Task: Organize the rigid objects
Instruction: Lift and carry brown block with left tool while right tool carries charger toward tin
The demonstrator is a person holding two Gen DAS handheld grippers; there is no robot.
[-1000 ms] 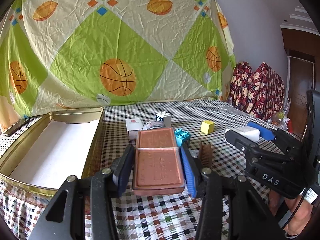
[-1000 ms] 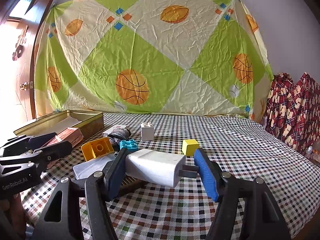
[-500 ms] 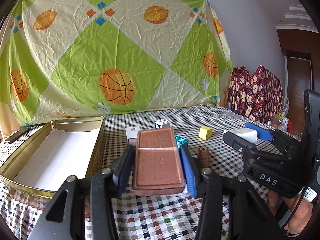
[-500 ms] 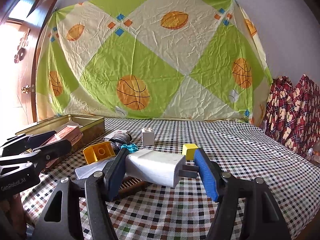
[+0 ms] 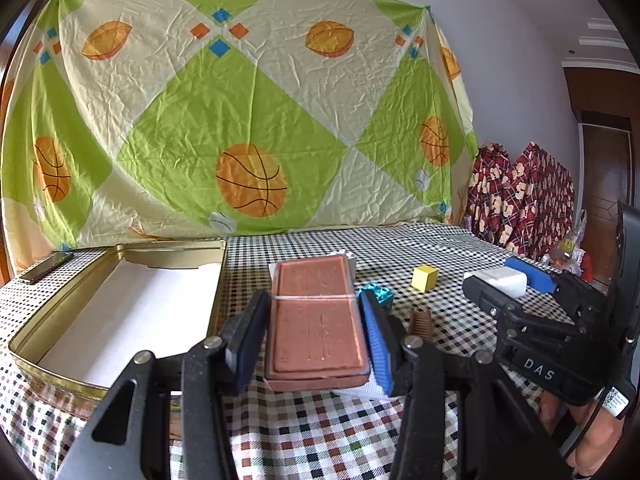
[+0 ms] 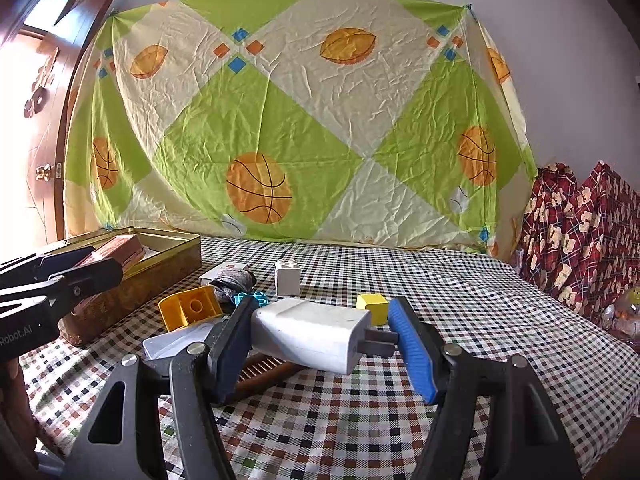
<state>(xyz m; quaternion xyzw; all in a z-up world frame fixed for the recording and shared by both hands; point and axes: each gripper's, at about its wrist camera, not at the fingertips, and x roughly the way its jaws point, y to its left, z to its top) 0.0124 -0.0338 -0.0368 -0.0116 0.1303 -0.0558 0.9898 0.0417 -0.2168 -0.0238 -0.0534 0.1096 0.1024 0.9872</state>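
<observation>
- Gold-rimmed tin [image 5: 120, 280] looks empty inside, so sorting has barely begun.
- Left gripper [image 5: 316, 328] clamps a brown box [image 5: 316, 320] just beside the tin.
- Right gripper [image 6: 320, 340] pinches a white charger [image 6: 308, 334], further from the tin.
- Yellow cube [image 5: 424, 278], blue brick [image 5: 378, 292] and comb [image 5: 420, 320] lie loose on the checked cloth [image 5: 320, 440], away from the tin.

A large wrinkled sheet [image 6: 300, 120] in green and cream diamonds, printed with orange basketballs, hangs across a pale wall [image 6: 560, 40]. In front of it, a checked cloth [image 6: 460, 292] covers the table. To the right sits a heap of dark red plaid fabric [image 6: 580, 232] with bear prints. A brown wooden door [image 6: 44, 128] stands at the left, bright daylight beside it. The ceiling [image 5: 580, 8] is white.
</observation>
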